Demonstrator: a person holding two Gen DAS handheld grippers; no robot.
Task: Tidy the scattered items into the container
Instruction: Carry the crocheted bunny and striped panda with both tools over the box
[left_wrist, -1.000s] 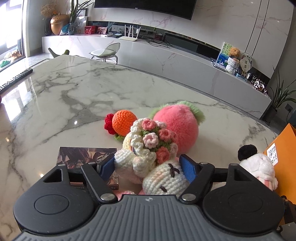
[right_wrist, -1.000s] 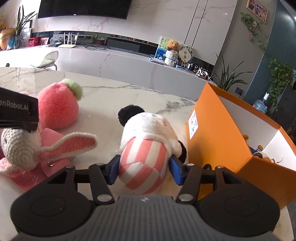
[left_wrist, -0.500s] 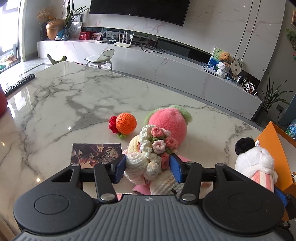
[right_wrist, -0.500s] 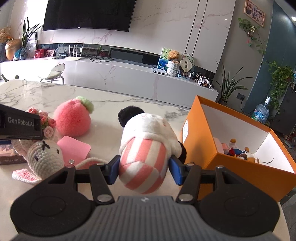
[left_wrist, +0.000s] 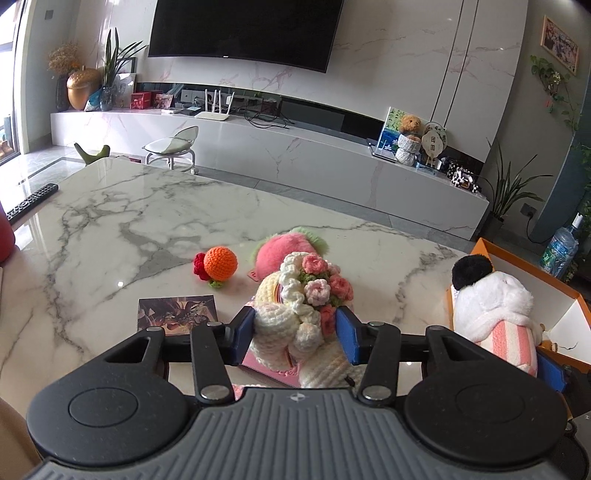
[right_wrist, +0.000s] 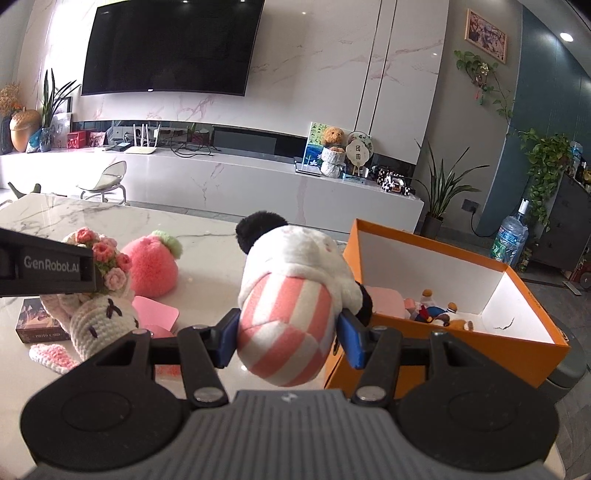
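Note:
My left gripper (left_wrist: 295, 336) is shut on a cream crochet bunny (left_wrist: 291, 314) with a pink flower crown and holds it above the marble table (left_wrist: 110, 229). The bunny also shows in the right wrist view (right_wrist: 99, 317). My right gripper (right_wrist: 286, 339) is shut on a white plush (right_wrist: 291, 291) with pink stripes and a black pompom, lifted beside the open orange box (right_wrist: 443, 332). The plush also shows in the left wrist view (left_wrist: 491, 317). The box holds several small toys (right_wrist: 432, 314).
On the table lie a pink plush peach (left_wrist: 275, 253), an orange crochet ball with a red flower (left_wrist: 218, 264), a dark card box (left_wrist: 177, 314) and a pink pouch (right_wrist: 155, 314). A remote (left_wrist: 29, 201) lies at the far left edge.
Both grippers have risen with their toys. The bunny has come up off the table, and the plush has moved closer to the orange box, whose inside now shows.

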